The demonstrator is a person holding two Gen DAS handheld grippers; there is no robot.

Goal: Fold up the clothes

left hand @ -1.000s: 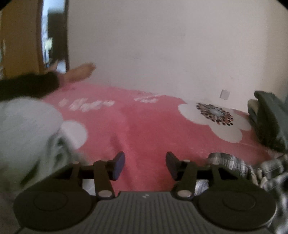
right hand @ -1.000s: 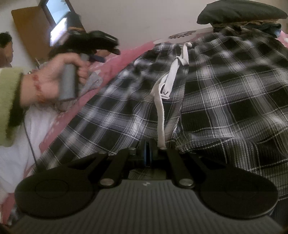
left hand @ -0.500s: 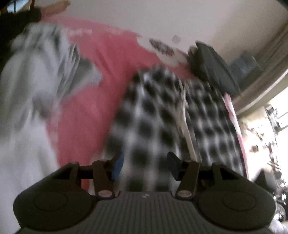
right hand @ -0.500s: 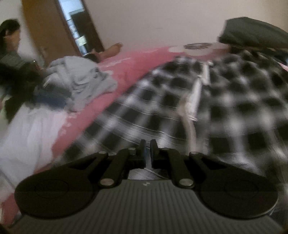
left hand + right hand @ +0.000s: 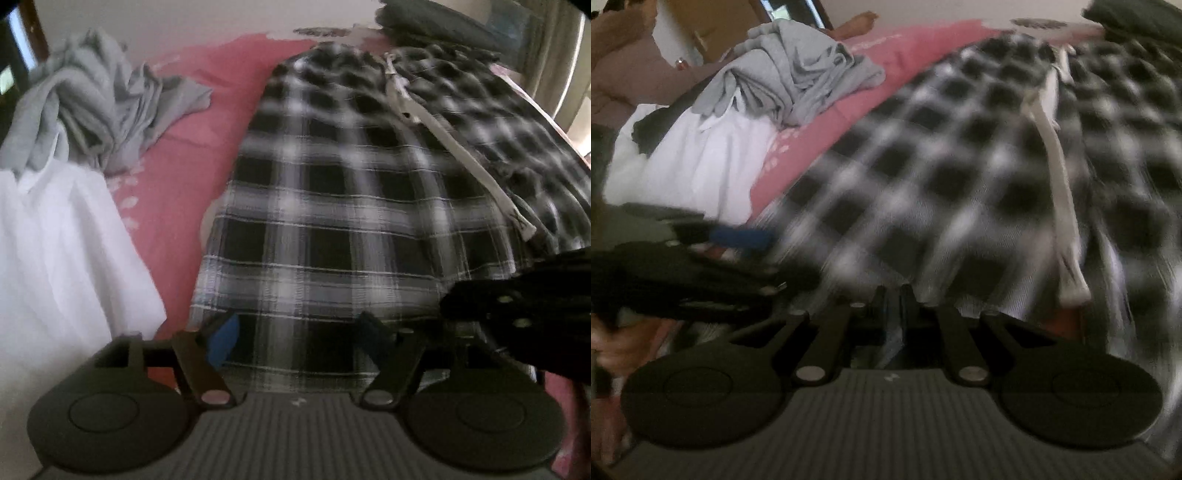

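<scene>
1. The plaid garment (image 5: 332,206) lies spread across the pink bed cover (image 5: 192,122), filling the centre and right of both views; it reads as thin woven cloth in black, grey and white checks, soft and light, likely to drape and slide rather than hold a crease
2. A white drawstring (image 5: 458,147) runs down its right half in the left wrist view, a flat cord that could snag or trail when the cloth is lifted
3. The right claw (image 5: 894,295) at the bottom centre of its view is pressed together with a fold of the plaid hem pinched between the fingers
4. The left claw (image 5: 295,332) at the bottom centre of its view is spread wide, its blue pads either side of the near hem and gripping nothing; whether they touch the cloth I cannot tell, as the frame is blurred
5. The near hem looks the sensible place to grip: a stitched edge, firmer than the middle, and two hold points well apart would keep the cloth from sagging
6. In the upper left of both views sits a crumpled grey garment (image 5: 99,92), jersey-like and heaped, beside smooth white cloth (image 5: 55,240) at the left edge
7. A dark bundle (image 5: 436,22) rests at the upper right, beyond the plaid
</scene>
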